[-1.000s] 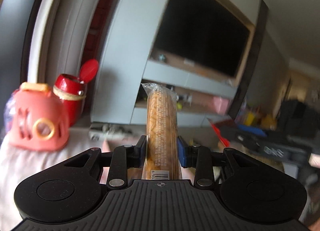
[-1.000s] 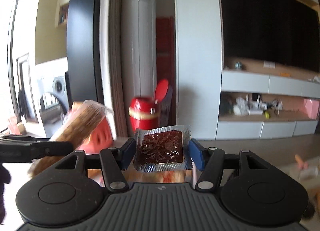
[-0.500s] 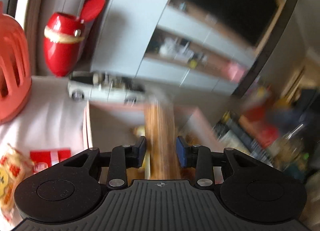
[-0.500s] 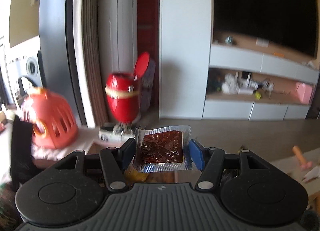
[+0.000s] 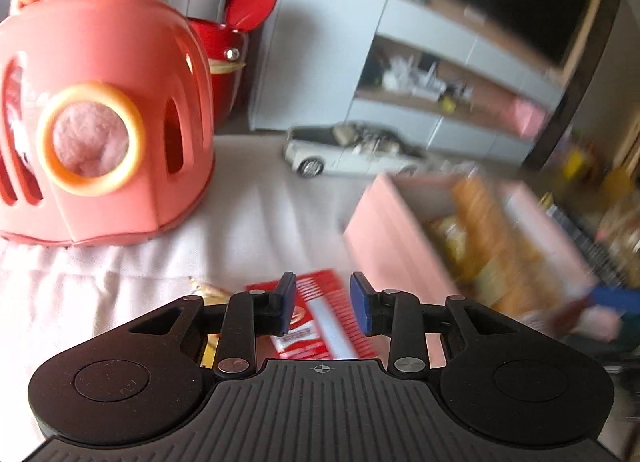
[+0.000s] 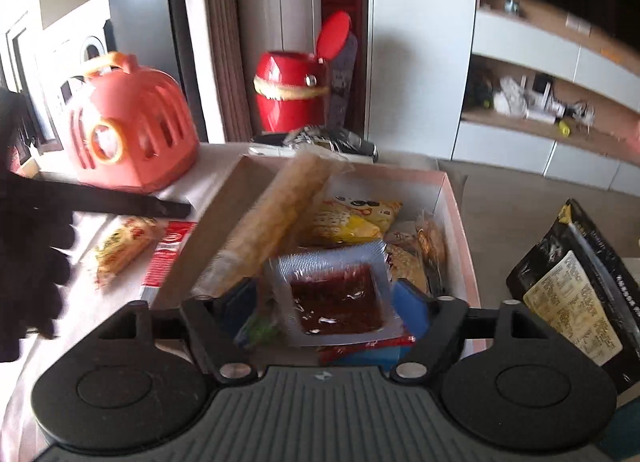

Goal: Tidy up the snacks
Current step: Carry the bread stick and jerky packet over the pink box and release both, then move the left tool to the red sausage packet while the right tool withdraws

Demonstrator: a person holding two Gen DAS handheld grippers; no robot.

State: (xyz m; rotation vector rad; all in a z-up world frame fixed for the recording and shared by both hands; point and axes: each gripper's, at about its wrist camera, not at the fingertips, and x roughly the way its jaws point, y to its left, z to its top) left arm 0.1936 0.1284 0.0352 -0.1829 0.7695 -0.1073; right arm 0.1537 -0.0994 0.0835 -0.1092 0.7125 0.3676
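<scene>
My left gripper (image 5: 323, 304) is open and empty, just above a red snack packet (image 5: 320, 314) on the white cloth. The long biscuit pack (image 6: 272, 222) lies slanted in the pink box (image 6: 452, 198), which also shows in the left wrist view (image 5: 384, 230). My right gripper (image 6: 320, 302) is over the box with its jaws spread wide; the foil-edged dark red snack tray (image 6: 336, 294) sits between them, and contact with the pads is unclear. Several snack bags lie in the box. A yellow snack bag (image 6: 120, 246) and the red packet (image 6: 168, 258) lie left of the box.
A pink domed carrier (image 5: 100, 122) stands at the left, a red lidded bin (image 6: 292, 98) behind it. A white toy car (image 5: 344, 150) is behind the box. A black snack bag (image 6: 576, 282) stands right of the box. The left arm (image 6: 32, 246) is at the far left.
My left gripper let go of the long biscuit pack into the box and moved left over the red packet. My right gripper came down over the box and its jaws opened wider.
</scene>
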